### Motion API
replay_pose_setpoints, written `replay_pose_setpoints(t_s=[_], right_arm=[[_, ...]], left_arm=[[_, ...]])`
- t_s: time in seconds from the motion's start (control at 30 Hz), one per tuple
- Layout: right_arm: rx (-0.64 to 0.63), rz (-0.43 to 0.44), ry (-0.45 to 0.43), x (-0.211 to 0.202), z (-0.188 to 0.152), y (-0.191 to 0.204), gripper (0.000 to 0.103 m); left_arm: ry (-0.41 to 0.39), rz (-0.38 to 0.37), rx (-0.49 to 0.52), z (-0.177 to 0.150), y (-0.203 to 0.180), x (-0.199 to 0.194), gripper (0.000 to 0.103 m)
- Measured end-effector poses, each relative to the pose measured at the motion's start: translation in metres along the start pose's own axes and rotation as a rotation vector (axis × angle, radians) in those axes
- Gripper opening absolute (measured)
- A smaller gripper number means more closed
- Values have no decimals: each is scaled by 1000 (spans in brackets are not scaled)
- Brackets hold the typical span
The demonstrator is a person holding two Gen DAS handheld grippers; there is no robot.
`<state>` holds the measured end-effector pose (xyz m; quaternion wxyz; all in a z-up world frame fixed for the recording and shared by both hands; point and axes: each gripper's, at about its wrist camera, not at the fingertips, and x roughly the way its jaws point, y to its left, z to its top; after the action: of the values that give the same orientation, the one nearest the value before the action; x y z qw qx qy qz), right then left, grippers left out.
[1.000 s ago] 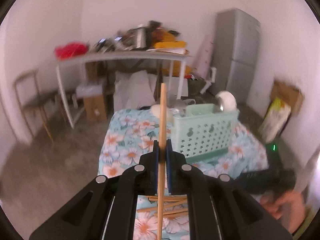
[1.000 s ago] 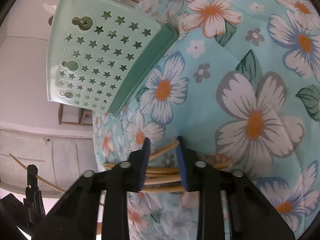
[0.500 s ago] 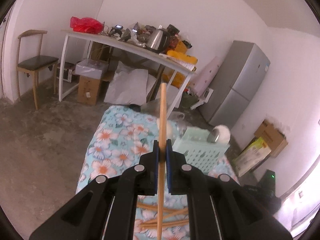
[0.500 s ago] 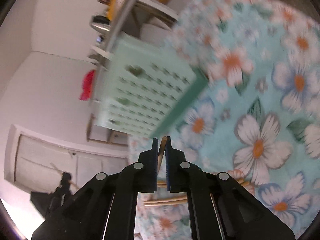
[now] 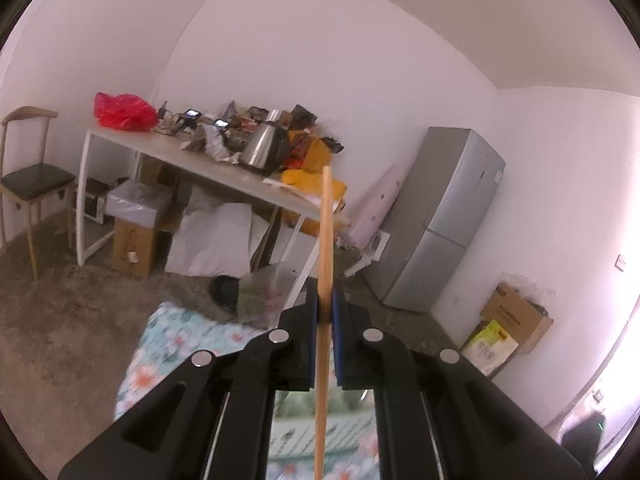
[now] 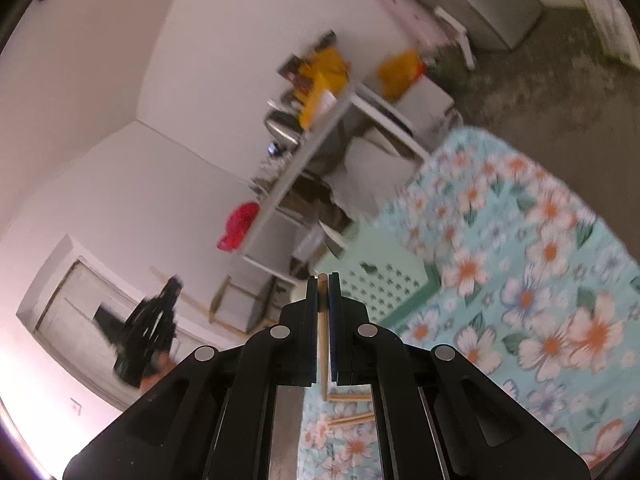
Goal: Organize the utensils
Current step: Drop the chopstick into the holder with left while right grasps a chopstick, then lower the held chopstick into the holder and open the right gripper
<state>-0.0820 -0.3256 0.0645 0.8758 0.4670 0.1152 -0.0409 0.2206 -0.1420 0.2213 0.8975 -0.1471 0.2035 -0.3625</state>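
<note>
Looked like the carry step of the tidy-up: one chopstick in each claw, both lifted clear of the flowery surface, not yet dropped into the basket.

Left claw: clamped nearly all the way, blue pads pinched flat on a wooden chopstick. Stick stood almost upright, top end poking well above the pads against the far cluttered table, lower end running down past the bottom of the view. Pale green basket only a blur down low between the arms there, so probably right under or just near of the claw. Hard to say exactly.

Right claw: also squeezed nearly shut, gripping a second chopstick close to its top end, only a tiny stub showing past the pads. Rest hung down and back toward the camera. A few loose chopsticks left lying on the surface below, so job far from done by the look of it.

Next move, guessing: bring both sticks over the basket, sitting just beyond and right of the right claw's tips, tip them end-down, line up with the open top, then let go. Needs care with the long upright one so as not to catch the rim.
</note>
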Motion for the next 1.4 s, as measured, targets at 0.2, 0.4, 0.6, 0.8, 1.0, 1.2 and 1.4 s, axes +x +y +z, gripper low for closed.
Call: replay_pose_setpoints(t_s=[0.2, 0.4, 0.6, 0.8, 1.0, 1.2, 1.4], right_arm=[[-32, 9, -56, -36, 9, 0, 3], [-18, -20, -72, -52, 12, -15, 3], [-2, -31, -65, -57, 12, -24, 3], [-16, -36, -72, -62, 11, -19, 3], [-50, -40, -93, -62, 12, -6, 3], [-119, -46, -108, -60, 22, 17, 3], [-213, -44, -103, -44, 44, 47, 3]], left_arm=[[-17, 35, 21, 15, -21, 73, 6], [43, 99, 23, -3, -19, 138, 6], [128, 130, 28, -41, -7, 168, 6], [170, 108, 37, -61, -1, 150, 8], [207, 87, 47, -73, -4, 118, 49], [178, 78, 87, -83, -8, 73, 71], [134, 74, 145, -94, -6, 15, 85]])
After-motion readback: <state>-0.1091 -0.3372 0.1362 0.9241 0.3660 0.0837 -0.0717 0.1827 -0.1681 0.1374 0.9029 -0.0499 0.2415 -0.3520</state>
